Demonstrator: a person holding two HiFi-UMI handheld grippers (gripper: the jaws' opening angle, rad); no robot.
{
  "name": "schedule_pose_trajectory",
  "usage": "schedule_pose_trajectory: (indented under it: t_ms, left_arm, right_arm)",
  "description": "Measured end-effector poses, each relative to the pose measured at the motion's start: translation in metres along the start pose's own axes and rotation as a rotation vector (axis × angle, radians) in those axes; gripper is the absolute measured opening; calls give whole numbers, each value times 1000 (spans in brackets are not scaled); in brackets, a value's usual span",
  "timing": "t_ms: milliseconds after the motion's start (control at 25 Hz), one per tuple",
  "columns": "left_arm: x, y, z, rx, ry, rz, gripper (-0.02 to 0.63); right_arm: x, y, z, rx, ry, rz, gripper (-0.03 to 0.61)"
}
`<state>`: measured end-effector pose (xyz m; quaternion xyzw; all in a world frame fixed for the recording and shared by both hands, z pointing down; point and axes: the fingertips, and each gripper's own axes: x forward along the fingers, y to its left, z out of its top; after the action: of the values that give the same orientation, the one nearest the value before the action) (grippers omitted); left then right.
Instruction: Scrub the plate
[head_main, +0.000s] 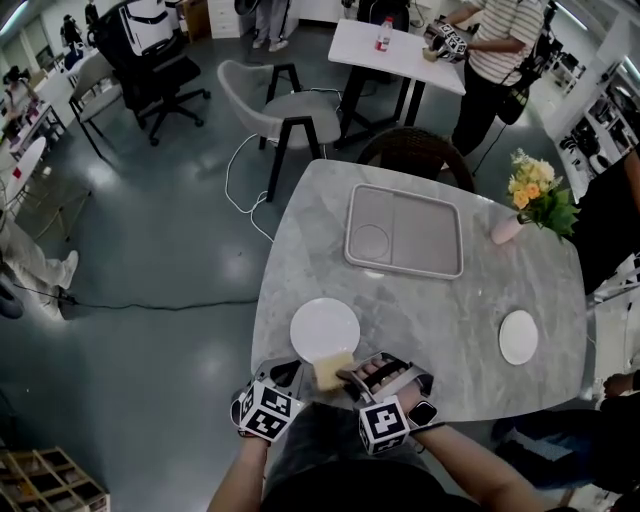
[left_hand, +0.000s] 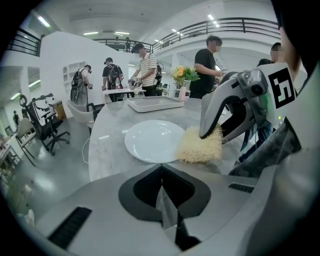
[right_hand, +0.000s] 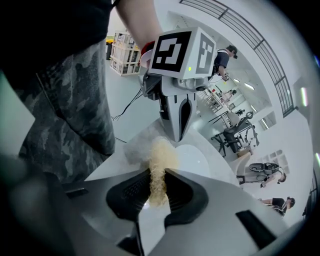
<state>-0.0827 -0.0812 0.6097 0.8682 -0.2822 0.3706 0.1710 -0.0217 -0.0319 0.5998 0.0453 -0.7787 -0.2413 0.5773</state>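
Note:
A white plate (head_main: 324, 328) lies near the front edge of the marble table (head_main: 430, 300). A pale yellow fibrous scrubber (head_main: 333, 369) rests at the plate's near right rim, and my right gripper (head_main: 348, 377) is shut on it. In the right gripper view the scrubber (right_hand: 158, 172) stands pinched between the jaws of the right gripper (right_hand: 157, 189), with the plate (right_hand: 194, 158) just beyond. My left gripper (head_main: 284, 374) sits just left of the scrubber, off the plate's near edge. In its own view the left gripper (left_hand: 161, 197) is shut on nothing, facing the plate (left_hand: 154, 140) and the scrubber (left_hand: 200, 146).
A grey compartment tray (head_main: 404, 230) lies mid-table. A smaller white plate (head_main: 518, 337) sits at the right, and a pink vase of yellow flowers (head_main: 535, 195) at the far right. A dark chair (head_main: 415, 152) stands behind the table. People stand at another table (head_main: 395, 50).

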Motion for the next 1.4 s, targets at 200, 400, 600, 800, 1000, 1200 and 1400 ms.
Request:
schedule_pose_trajectory:
  t_ms: [200, 400, 600, 800, 1000, 1200, 1400]
  left_arm:
    - [-7, -6, -11, -12, 0, 16, 12]
    - [-17, -10, -21, -26, 1, 33, 13]
    - [-28, -20, -28, -43, -6, 39, 12]
    - [-37, -28, -23, -71, -76, 42, 12]
    - [-53, -29, 0, -128, -208, 64, 13]
    - [-69, -22, 12, -201, -296, 93, 12]
    - [-77, -12, 21, -233, -338, 133, 12]
  right_arm:
    - [1, 1, 19, -4, -37, -8, 75]
    - [-4, 2, 32, 51, -82, -1, 75]
    - [-19, 7, 39, 161, -138, -1, 75]
    - [-41, 3, 45, 340, -236, -51, 75]
    - [-60, 1, 34, 565, -312, -102, 75]
    - [-74, -3, 23, 800, -425, -121, 75]
    - [-84, -16, 16, 932, -506, -144, 75]
